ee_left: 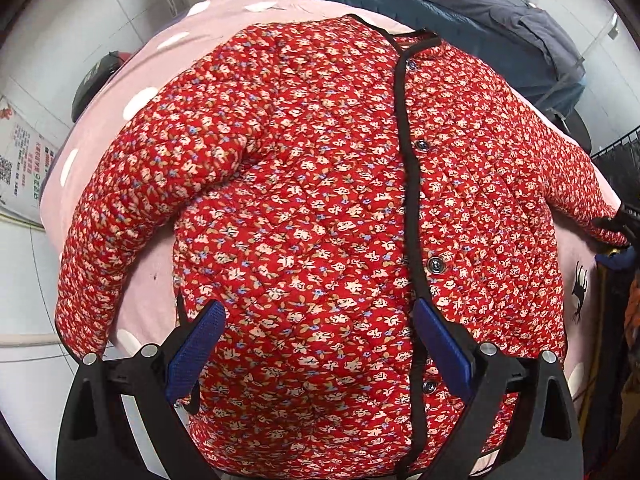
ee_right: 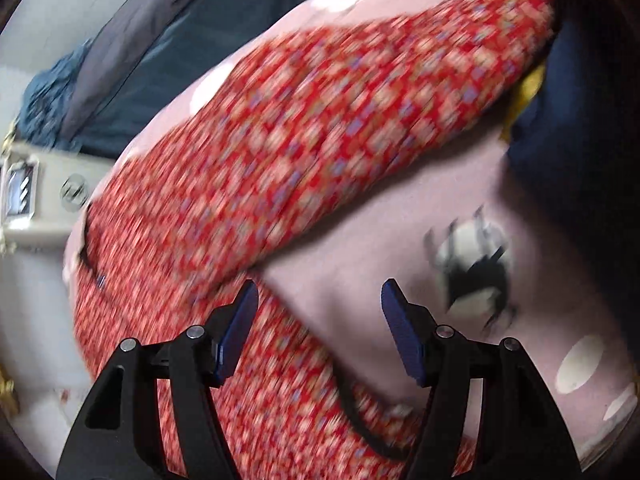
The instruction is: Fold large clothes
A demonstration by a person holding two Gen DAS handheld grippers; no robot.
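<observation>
A red quilted floral jacket (ee_left: 312,184) with black trim and dark buttons lies spread face-up on a pink sheet (ee_left: 120,92), sleeves out to both sides. My left gripper (ee_left: 320,320) is open and empty, hovering over the jacket's lower front. In the blurred right wrist view, the jacket's sleeve (ee_right: 340,128) runs diagonally across the pink sheet (ee_right: 392,216). My right gripper (ee_right: 318,296) is open and empty above the spot where the sleeve meets the body.
A dark blue-grey bedding pile (ee_left: 460,12) lies behind the jacket. The sheet has white dots and a black deer print (ee_right: 472,268). A black wire rack (ee_left: 620,160) stands at the right. White tiled floor (ee_left: 36,280) shows at the left.
</observation>
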